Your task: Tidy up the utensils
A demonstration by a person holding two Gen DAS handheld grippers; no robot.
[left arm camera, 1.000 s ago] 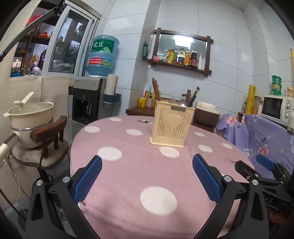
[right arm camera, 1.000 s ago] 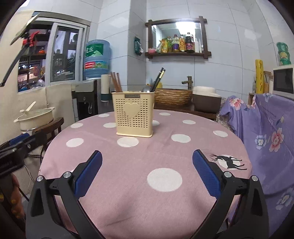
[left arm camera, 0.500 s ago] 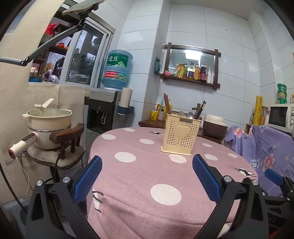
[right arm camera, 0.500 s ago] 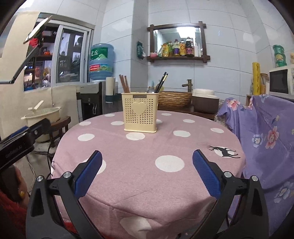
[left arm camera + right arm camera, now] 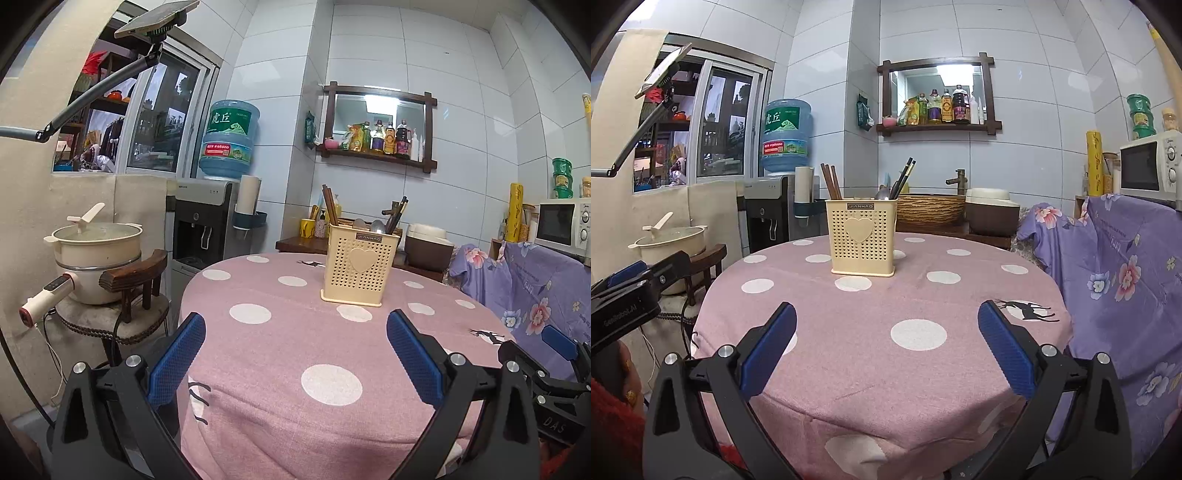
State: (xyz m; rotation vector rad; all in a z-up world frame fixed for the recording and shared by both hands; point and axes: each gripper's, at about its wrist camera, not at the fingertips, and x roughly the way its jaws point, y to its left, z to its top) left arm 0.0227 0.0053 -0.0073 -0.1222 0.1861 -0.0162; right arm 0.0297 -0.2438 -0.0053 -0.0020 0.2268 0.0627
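A cream perforated utensil holder (image 5: 359,266) with a heart on its front stands upright on the round pink polka-dot table (image 5: 295,350). It also shows in the right wrist view (image 5: 862,237). Brown chopsticks (image 5: 831,181), black chopsticks (image 5: 903,177) and spoons (image 5: 369,226) stand in it. My left gripper (image 5: 295,354) is open and empty, low at the table's near edge, well short of the holder. My right gripper (image 5: 886,347) is open and empty, also at the near edge. Each gripper shows at the side of the other's view.
A cream pot (image 5: 96,251) sits on a wooden stool left of the table. A water dispenser (image 5: 207,221) stands behind. A counter with a woven basket (image 5: 931,208) and rice cooker (image 5: 991,210) lies beyond. A purple floral cloth (image 5: 1115,273) and microwave (image 5: 1148,166) are at right.
Both grippers have pulled back and down from the table, so the holder looks farther away and the table's near edge has come into view. Both stay open and empty.
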